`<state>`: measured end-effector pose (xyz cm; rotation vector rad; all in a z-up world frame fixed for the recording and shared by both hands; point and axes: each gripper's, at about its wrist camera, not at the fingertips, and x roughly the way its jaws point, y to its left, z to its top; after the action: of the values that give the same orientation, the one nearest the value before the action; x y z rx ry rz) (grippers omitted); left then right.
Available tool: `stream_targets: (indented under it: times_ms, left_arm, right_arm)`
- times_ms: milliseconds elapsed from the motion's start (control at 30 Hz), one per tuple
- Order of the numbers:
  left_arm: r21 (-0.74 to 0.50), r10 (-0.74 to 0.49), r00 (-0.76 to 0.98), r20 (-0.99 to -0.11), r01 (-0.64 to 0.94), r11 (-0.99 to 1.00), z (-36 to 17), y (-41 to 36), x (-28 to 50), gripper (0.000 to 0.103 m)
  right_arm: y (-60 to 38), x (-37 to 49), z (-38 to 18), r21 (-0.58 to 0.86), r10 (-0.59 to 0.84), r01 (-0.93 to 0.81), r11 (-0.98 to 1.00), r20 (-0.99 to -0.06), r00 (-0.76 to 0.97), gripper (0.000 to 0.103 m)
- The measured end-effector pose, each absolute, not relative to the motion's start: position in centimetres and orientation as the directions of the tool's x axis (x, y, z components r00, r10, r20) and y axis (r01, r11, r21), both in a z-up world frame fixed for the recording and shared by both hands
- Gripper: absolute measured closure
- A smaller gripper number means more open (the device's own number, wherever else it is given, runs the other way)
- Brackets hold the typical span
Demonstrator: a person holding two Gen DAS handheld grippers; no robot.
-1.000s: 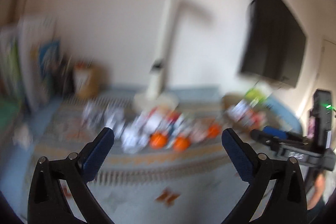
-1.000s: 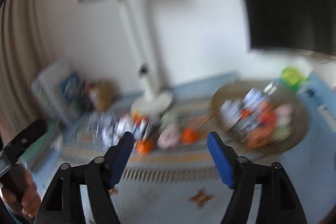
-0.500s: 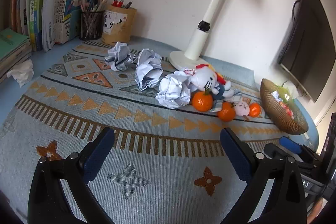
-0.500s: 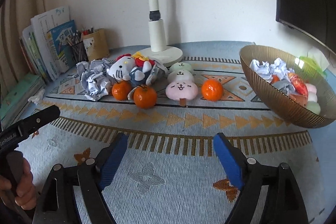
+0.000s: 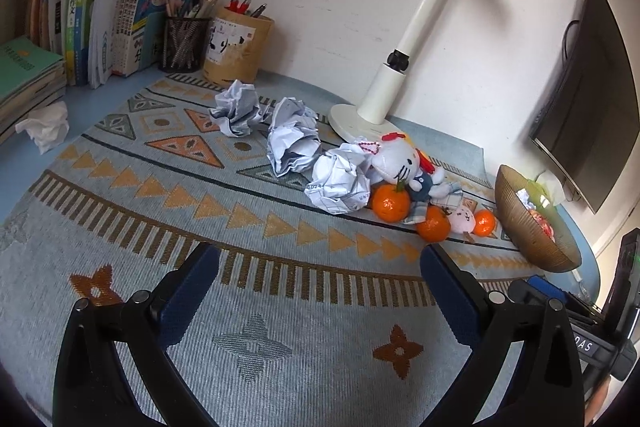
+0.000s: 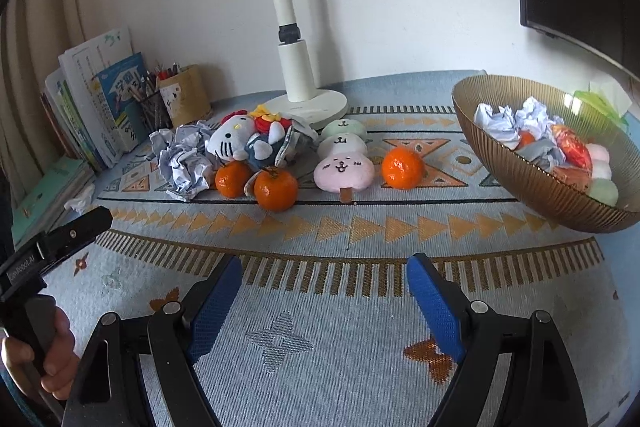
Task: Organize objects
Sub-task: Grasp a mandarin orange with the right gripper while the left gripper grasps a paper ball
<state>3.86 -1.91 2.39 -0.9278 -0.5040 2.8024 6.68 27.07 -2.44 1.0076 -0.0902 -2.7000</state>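
I saw the bowl [image 6: 532, 183] at far right, tilted, its contents clear only in the right view. The pink plush [image 6: 343, 169] lay mid-mat, stick pointing near; the left view half hid it. Left gripper [image 5: 320, 291] and right gripper [image 6: 324, 291] both stood wide, holding nothing; the right had just opened.
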Motion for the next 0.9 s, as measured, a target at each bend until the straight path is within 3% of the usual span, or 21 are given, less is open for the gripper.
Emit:
stream_targets:
  times_ms: [200, 267, 333, 500, 733, 800, 867, 900]
  left_arm:
    - [-0.394, 0.311, -0.772, -0.555, -0.086, -0.915, 3.2, -2.8, 3.0, 0.003]
    - [-0.365, 0.305, -0.775, -0.553, -0.103, -0.925, 4.7, -3.5, 2.2, 0.003]
    - [-0.362, 0.331, -0.756, -0.565, -0.134, -0.922, 6.1, -4.7, 0.3, 0.003]
    - [-0.566, 0.559, -0.599, -0.574, -0.204, -0.799, 4.3, -7.2, -6.5, 0.003]
    - [-0.51, 0.504, -0.532, -0.68, -0.15, -0.847, 1.7, -5.5, -12.1, 0.007]
    - [-0.514, 0.502, -0.537, -0.678, -0.142, -0.846, 1.1, -5.1, -12.7, 0.014]
    - [-0.537, 0.52, -0.532, -0.668, -0.139, -0.832, 0.4, -4.9, -13.3, 0.035]
    - [-0.544, 0.527, -0.523, -0.67, -0.138, -0.828, -0.1, -4.7, -13.5, 0.039]
  right_arm:
    - [30.1, 5.5, -1.7, 0.261, -0.258, 0.111, -0.959, -0.64, -0.724, 0.02]
    - [30.6, 3.9, -1.1, 0.251, -0.227, 0.066, -0.966, -0.691, -0.686, 0.031]
    - [30.6, 2.2, -0.2, 0.245, -0.224, 0.059, -0.968, -0.725, -0.651, 0.035]
    - [30.5, -1.7, 0.2, 0.279, -0.21, -0.003, -0.96, -0.728, -0.653, 0.042]
    - [30.8, -5.3, -2.0, 0.335, -0.206, -0.096, -0.937, -0.755, -0.623, 0.042]
    - [31.2, -5.8, -2.5, 0.354, -0.206, -0.119, -0.928, -0.751, -0.628, 0.042]
    - [31.2, -6.5, -3.3, 0.362, -0.214, -0.127, -0.924, -0.762, -0.611, 0.042]
    - [31.1, -6.7, -3.6, 0.372, -0.226, -0.126, -0.92, -0.764, -0.604, 0.042]
